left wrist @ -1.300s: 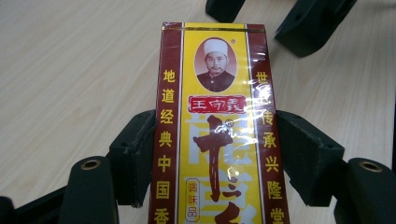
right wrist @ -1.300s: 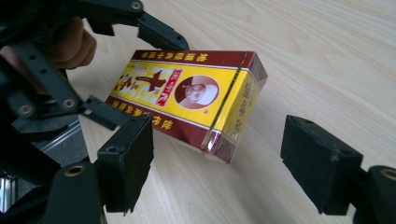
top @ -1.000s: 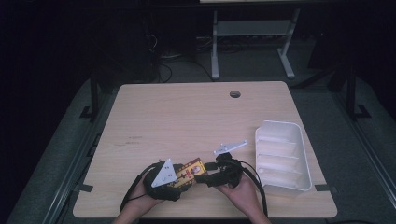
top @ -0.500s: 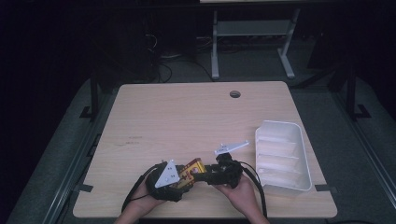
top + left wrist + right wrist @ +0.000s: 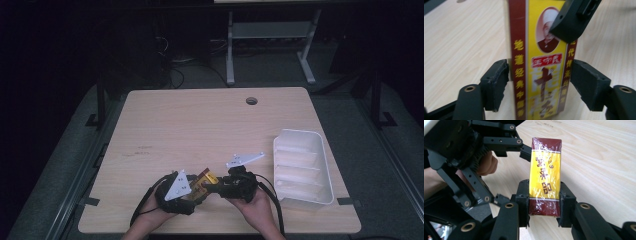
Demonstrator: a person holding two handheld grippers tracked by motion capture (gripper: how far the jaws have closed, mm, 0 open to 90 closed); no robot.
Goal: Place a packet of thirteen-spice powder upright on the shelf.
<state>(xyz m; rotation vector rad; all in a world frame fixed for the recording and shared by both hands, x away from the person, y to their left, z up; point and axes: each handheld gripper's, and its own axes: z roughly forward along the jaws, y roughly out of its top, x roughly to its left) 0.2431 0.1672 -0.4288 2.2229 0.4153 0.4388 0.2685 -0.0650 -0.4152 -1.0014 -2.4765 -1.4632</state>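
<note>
Two grippers meet over the near edge of my table (image 5: 200, 125), and between them sits one small yellow and maroon box (image 5: 204, 179). From above, my left gripper (image 5: 192, 190) is at the left, its grey plate tilted up, but that view is too small to tell how its jaws stand. Its own camera settles this: the box (image 5: 541, 62) rises between my two pads (image 5: 495, 82), which stand spread on either side of it with a sliver of gap each way, so that tool is parted and clamps nothing. A jaw of my other tool cuts in at that view's top right, over the box's printed face. Moving right, my right gripper (image 5: 544, 202) has its pads pressed flat against both sides of the wrapped box (image 5: 545, 170), holding its lower maroon end. Beyond that hand, well apart to the right, lies a white divided tray (image 5: 302, 167).
</note>
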